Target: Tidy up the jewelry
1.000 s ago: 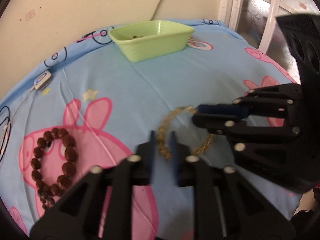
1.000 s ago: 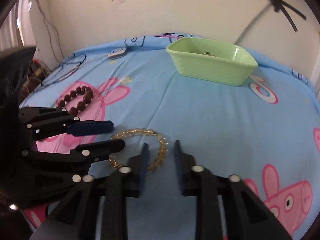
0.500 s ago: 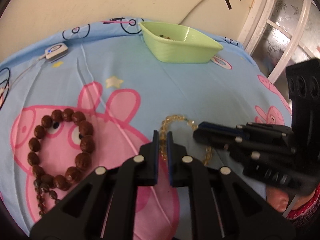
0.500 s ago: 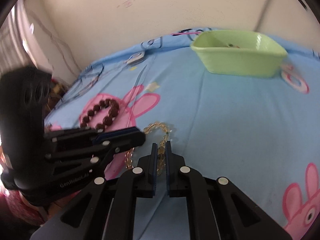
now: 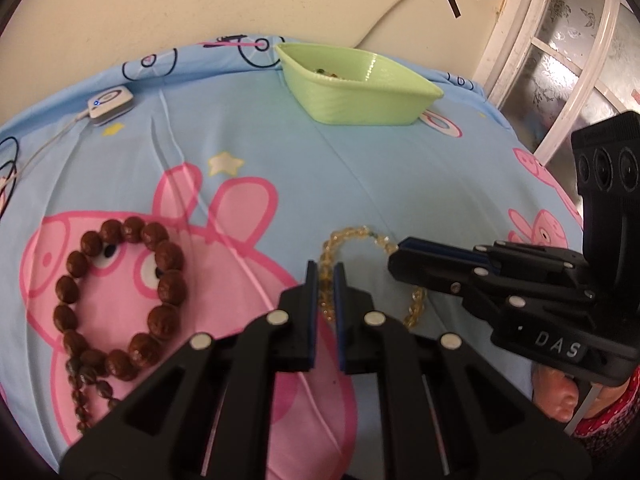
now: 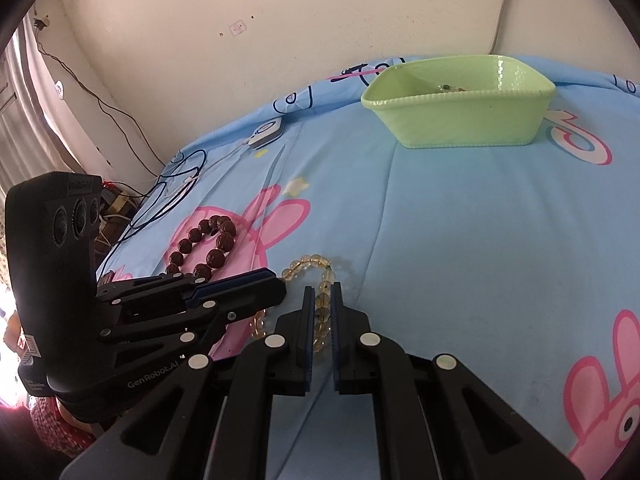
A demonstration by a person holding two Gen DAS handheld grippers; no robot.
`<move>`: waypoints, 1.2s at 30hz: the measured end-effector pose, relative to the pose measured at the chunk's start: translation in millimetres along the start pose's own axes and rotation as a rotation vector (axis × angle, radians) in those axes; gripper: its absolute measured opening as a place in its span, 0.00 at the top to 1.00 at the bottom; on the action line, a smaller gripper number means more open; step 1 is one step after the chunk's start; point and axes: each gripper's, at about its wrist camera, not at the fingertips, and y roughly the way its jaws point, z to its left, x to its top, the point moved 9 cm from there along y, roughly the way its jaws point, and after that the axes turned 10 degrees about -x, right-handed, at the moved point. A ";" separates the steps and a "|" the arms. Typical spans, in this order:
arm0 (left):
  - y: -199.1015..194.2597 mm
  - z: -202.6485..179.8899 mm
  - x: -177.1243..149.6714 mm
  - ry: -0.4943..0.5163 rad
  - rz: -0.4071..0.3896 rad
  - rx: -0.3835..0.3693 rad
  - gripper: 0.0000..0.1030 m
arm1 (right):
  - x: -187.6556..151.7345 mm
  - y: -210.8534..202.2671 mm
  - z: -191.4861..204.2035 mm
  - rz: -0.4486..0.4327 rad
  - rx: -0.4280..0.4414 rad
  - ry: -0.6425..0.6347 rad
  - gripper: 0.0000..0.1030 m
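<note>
A yellow bead bracelet (image 5: 352, 236) lies on the blue cartoon sheet, also in the right wrist view (image 6: 308, 262). My left gripper (image 5: 327, 280) is shut on its left side. My right gripper (image 6: 321, 300) is shut on its right side; it also shows in the left wrist view (image 5: 400, 256). A brown bead bracelet (image 5: 120, 292) lies to the left, also in the right wrist view (image 6: 208, 240). A green tray (image 5: 360, 84) with some jewelry inside stands at the far edge, also in the right wrist view (image 6: 464, 104).
A small white device (image 5: 110, 104) with a cable lies at the far left of the sheet. A wall runs behind the bed and a window frame (image 5: 560, 40) stands at the right. Cables (image 6: 160, 192) hang off the left side.
Both grippers have closed from open onto the yellow bracelet, one on each side. Both have shifted a little nearer to it.
</note>
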 end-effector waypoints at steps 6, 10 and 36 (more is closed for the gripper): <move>0.1 0.2 -0.2 0.000 0.000 0.000 0.93 | 0.3 -0.1 0.0 0.000 0.000 0.000 1.00; 0.0 0.4 -0.2 -0.001 0.000 0.000 0.93 | 0.4 -0.1 0.0 0.000 0.000 0.000 1.00; -3.3 -3.0 -0.8 0.004 -0.014 -0.009 0.93 | 1.7 0.0 -1.4 -0.004 0.008 0.009 1.00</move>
